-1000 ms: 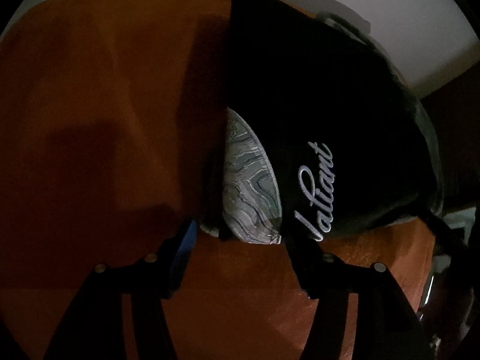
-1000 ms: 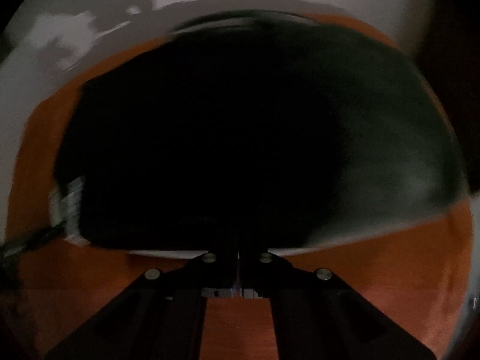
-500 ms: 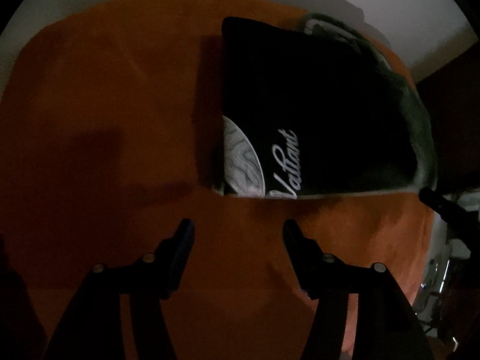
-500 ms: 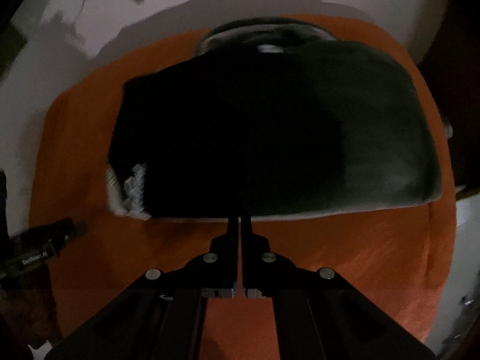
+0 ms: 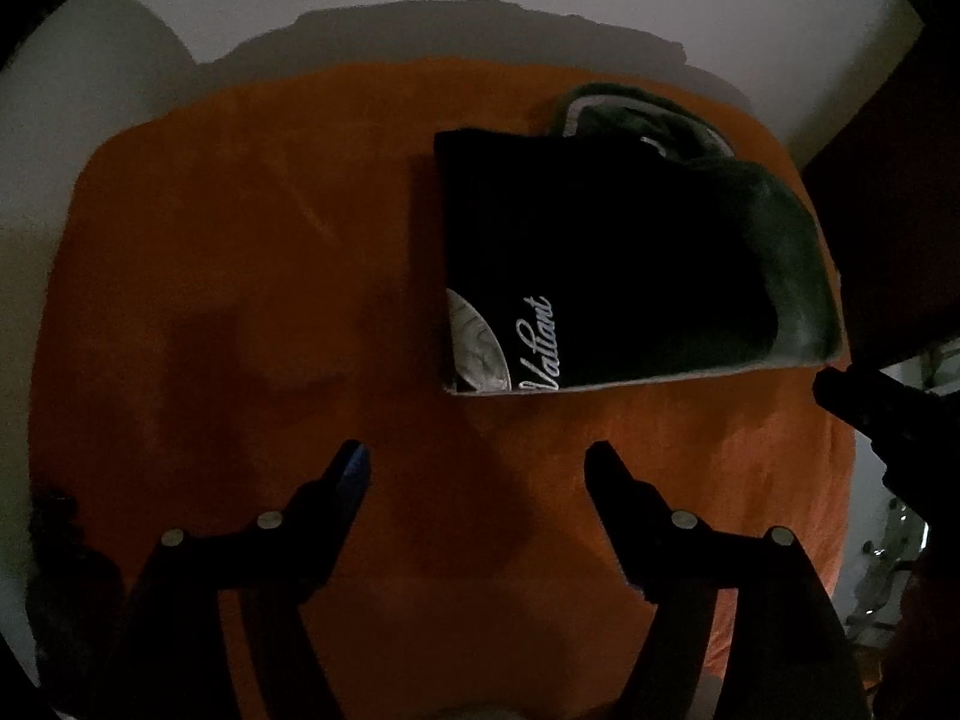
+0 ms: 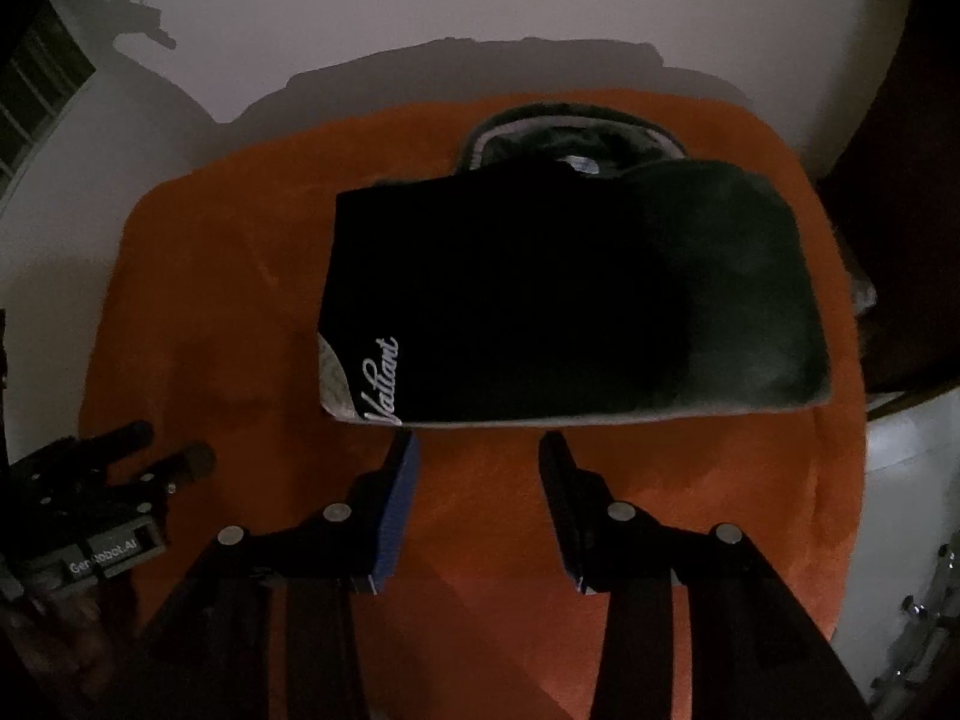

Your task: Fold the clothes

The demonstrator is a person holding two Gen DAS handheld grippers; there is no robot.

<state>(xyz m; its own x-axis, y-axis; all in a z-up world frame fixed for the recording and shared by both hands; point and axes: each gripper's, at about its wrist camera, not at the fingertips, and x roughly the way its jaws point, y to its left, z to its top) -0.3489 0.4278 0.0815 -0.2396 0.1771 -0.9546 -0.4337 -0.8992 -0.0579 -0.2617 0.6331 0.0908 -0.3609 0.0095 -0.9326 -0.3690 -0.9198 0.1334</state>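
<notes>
Folded, seemingly black garment lies on orange cloth.

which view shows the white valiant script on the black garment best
The left wrist view: the Valiant script is larger and sharper there, beside the grey marbled patch. The right wrist view shows it smaller, at the folded garment's lower-left corner.

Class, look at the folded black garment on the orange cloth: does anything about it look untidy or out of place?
Mostly neat. The folded black garment has a grey-lined hood or collar bulging past its far edge on the orange cloth.
</notes>
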